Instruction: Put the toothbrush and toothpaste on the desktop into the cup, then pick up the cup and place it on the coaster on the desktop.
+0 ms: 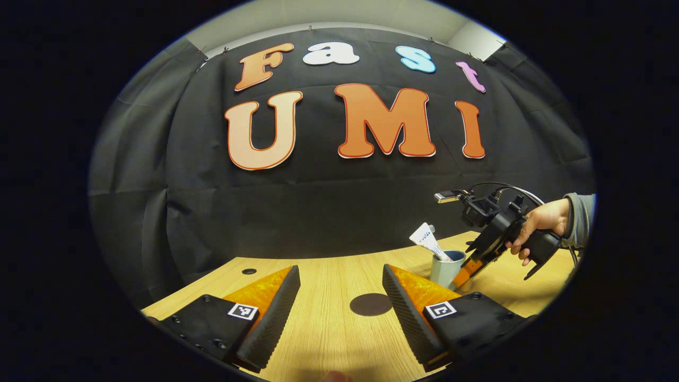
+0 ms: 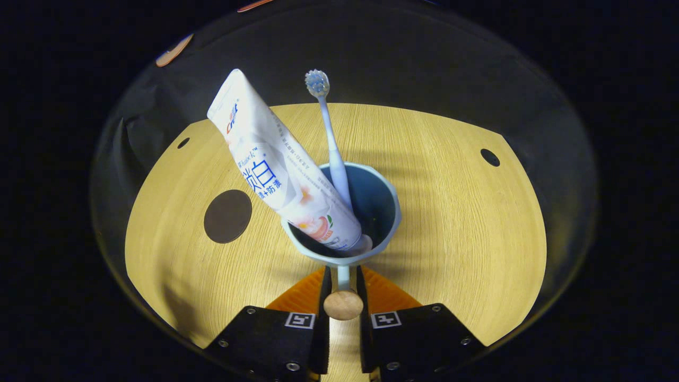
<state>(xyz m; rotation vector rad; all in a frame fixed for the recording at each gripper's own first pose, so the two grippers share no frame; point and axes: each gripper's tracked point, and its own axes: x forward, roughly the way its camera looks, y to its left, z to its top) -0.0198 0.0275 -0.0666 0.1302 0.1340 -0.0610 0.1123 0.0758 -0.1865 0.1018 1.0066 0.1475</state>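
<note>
In the right gripper view a light blue cup (image 2: 371, 212) stands just ahead of my right gripper (image 2: 343, 276), whose fingers are shut on the cup's handle (image 2: 343, 303). A white toothpaste tube (image 2: 276, 170) leans out of the cup to the left, and a pale blue toothbrush (image 2: 330, 143) stands in it, bristles up. A dark round coaster (image 2: 227, 216) lies left of the cup. In the left gripper view my left gripper (image 1: 339, 276) is open over the table, with the coaster (image 1: 371, 304) between its fingers' lines. The cup (image 1: 445, 270) and toothpaste (image 1: 426, 240) are at the right, with the right gripper (image 1: 467, 273) against the cup.
The wooden table (image 2: 456, 228) has small dark holes near its far corners (image 2: 489, 157). A hand (image 1: 536, 225) in a grey sleeve holds the right gripper's body. The black cloth wall (image 1: 329, 212) closes the back of the table.
</note>
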